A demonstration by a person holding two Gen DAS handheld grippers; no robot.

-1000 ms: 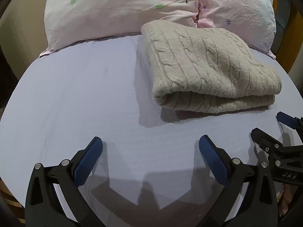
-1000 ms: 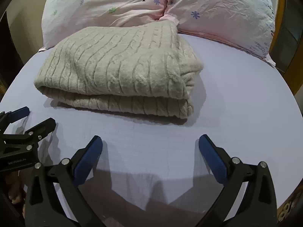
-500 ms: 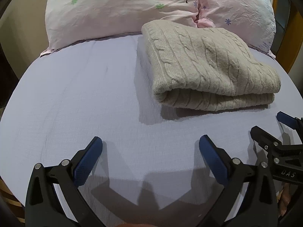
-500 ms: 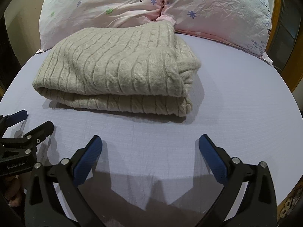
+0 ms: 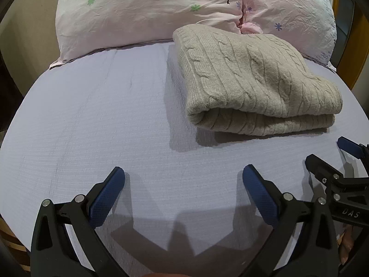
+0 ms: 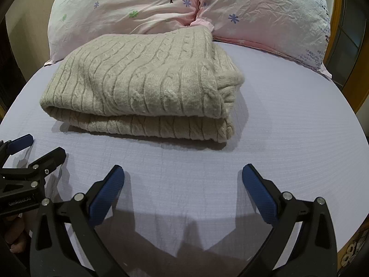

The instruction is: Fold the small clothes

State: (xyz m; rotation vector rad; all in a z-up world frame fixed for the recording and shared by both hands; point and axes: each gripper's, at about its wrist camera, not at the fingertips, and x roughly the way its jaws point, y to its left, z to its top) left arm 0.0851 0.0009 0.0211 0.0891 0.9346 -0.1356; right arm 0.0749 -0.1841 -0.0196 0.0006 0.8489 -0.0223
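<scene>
A beige cable-knit sweater [image 5: 251,78] lies folded in a neat stack on the lavender bed sheet [image 5: 96,120], its fold edge facing me. It also shows in the right wrist view [image 6: 143,85]. My left gripper [image 5: 183,180] is open and empty, low over the sheet, in front and left of the sweater. My right gripper [image 6: 183,180] is open and empty, in front of the sweater. The right gripper shows at the right edge of the left wrist view [image 5: 327,152]; the left gripper shows at the left edge of the right wrist view [image 6: 39,147].
Two pink floral pillows [image 6: 129,7] [image 6: 269,16] lie against the head of the bed, touching the sweater's far edge. A wooden bed frame [image 5: 357,53] shows at the right. Bare sheet [image 6: 288,115] lies right of the sweater.
Both grippers have drawn back slightly and tilted; the sweater sits a little further off in both views. The sweater itself has not moved. Both grippers stay open.
</scene>
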